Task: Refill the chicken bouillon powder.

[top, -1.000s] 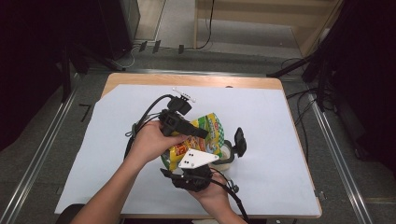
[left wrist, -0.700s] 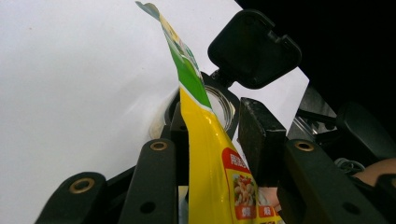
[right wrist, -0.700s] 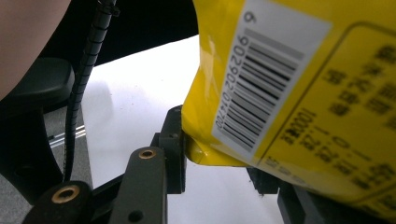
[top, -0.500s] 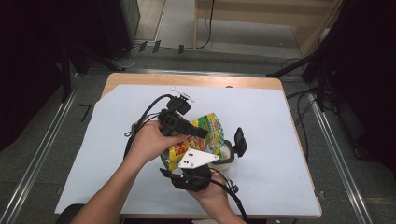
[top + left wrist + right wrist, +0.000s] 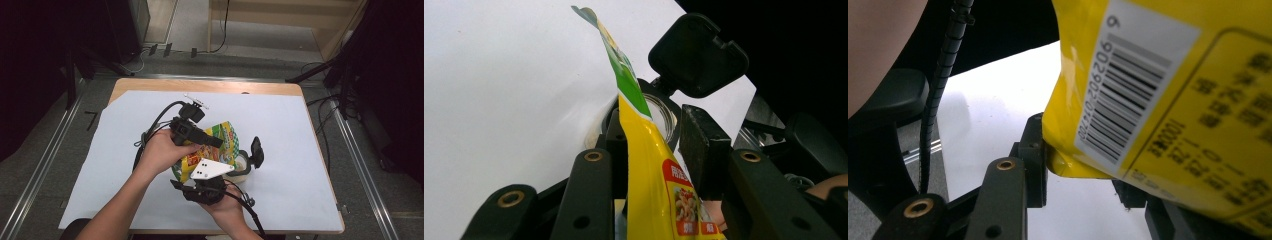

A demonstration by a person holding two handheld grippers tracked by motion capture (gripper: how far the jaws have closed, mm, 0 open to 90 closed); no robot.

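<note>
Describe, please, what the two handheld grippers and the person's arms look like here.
Both grippers are black. The left gripper carries a small camera block and a pale bar on top, with black cables looping behind it. The right gripper bears a white three-cornered plate with dark dots and trails a ribbed black cable. The forearms are bare, no sleeves showing.

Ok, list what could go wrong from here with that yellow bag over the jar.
1. The yellow bag is tilted over the open jar, pinched between the left gripper and the right gripper. If its mouth sits off the opening, contents may spill onto the white sheet.
2. The jar stands free, so a nudge from the bag could tip it.
3. The flipped-up lid might block the pour.
</note>
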